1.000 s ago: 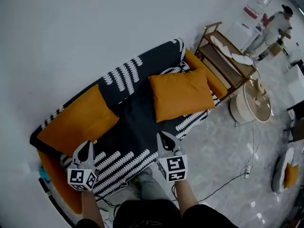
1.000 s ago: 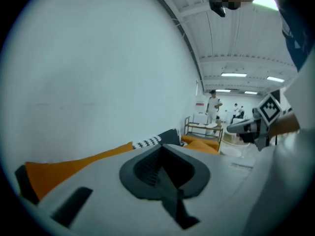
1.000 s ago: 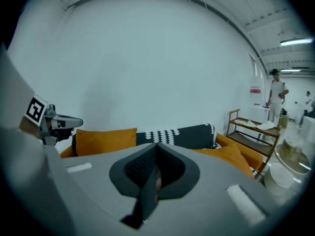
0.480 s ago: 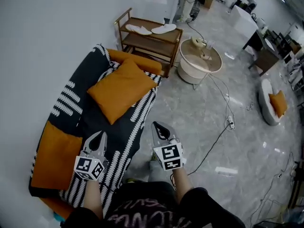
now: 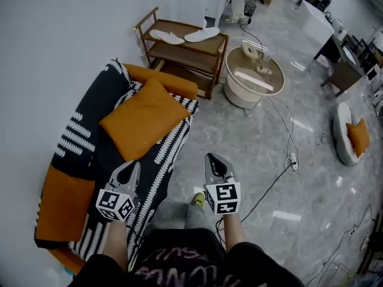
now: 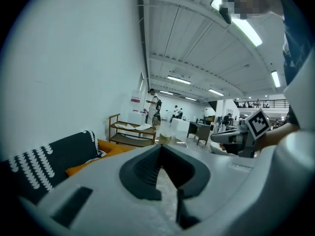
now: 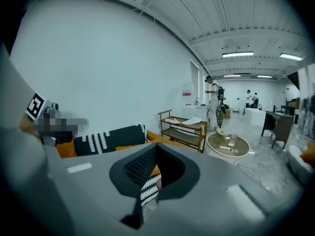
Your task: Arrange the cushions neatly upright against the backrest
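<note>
The left hand-held gripper (image 5: pixel 134 166) and the right hand-held gripper (image 5: pixel 216 159) are both pressed together and hold nothing, over the sofa's (image 5: pixel 78 137) front edge and the floor beside it. One orange cushion (image 5: pixel 143 117) lies flat on the seat, and another cushion (image 5: pixel 63 201) rests at the near end.

**Operator:** State the condition of the first cushion.

**Technician:** The orange square fabric cushion (image 5: pixel 143 119) is at 11 o'clock in the head view. It lies roughly flat on the seat, turned diamond-wise with one corner toward 12 o'clock. The backrest, draped in black fabric with white stripes (image 5: pixel 75 139), is at its 9 o'clock. Contact between them cannot be determined.

**Operator:** And the second?

**Technician:** The second orange fabric cushion (image 5: pixel 63 202) is at 8 o'clock, at the near end on the backrest side. Whether it stands upright cannot be determined.
</note>
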